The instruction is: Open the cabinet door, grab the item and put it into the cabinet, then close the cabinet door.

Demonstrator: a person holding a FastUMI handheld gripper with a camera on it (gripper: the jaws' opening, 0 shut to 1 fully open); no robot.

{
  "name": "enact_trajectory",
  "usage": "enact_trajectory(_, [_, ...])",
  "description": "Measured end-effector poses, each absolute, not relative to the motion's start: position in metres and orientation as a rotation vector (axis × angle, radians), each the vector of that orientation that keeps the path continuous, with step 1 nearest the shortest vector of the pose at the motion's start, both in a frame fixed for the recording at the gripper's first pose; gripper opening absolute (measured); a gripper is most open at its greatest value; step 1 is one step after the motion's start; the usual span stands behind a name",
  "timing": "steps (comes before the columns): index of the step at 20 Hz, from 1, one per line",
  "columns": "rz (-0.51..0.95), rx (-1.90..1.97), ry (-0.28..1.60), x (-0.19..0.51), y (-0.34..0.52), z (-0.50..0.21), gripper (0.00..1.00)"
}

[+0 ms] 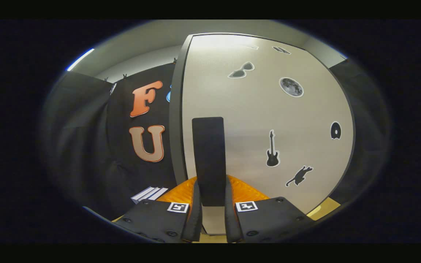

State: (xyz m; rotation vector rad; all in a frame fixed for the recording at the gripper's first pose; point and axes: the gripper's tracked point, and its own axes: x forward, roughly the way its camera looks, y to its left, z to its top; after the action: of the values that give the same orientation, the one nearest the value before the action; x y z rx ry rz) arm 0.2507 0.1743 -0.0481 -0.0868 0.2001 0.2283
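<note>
While the black upright handle [208, 153] is being clenched between them, the 2 fingers [195, 212] of the gripper [212, 182] are being pressed against its lower end, 1 on each side, so the claw is grasping the handle. The handle is being shown as a tall flat bar rising toward 12 o'clock from the fingertips, set close to the dark left edge of the cabinet door [250, 117].

The door is being seen as a pale, matte panel just beyond the fingers, and whether it is ajar or fully closed cannot be told. On its face, 5 clear stickers are being displayed: a pair of sunglasses [241, 70] at 1 o'clock from the handle's top, a moon [291, 87] farther toward 2 o'clock, a guitar [272, 149] at 3 o'clock from the handle, a cat [299, 175] at 4 o'clock, and a small dark rounded shape [336, 130] near the door's right edge.

An orange ribbed object [249, 190] is being glimpsed just past the fingers, on both sides of the handle's foot; what it is cannot be told. A square marker [178, 207] is being carried on the left finger block, and another [246, 206] on the right.

At 8 o'clock from the handle, a small stack of white flat things [149, 193] is being seen, and at 4 o'clock a strip of tan surface [325, 207] is being shown under the door's lower corner.
</note>
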Motion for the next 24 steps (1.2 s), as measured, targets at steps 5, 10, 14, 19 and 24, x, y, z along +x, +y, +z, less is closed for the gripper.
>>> enact_trajectory(5, [0.258,-0.089,0.217,0.229,0.173,-0.043,0.27])
enact_trajectory(10, [0.311,-0.089,0.193,0.162,0.141,-0.027,0.27])
enact_trajectory(14, [0.315,-0.073,0.209,0.113,0.106,-0.016,0.26])
enact_trajectory(19, [0.306,-0.064,0.214,0.066,0.062,0.002,0.26])
enact_trajectory(24, [0.321,0.019,0.214,0.047,0.036,0.008,0.26])
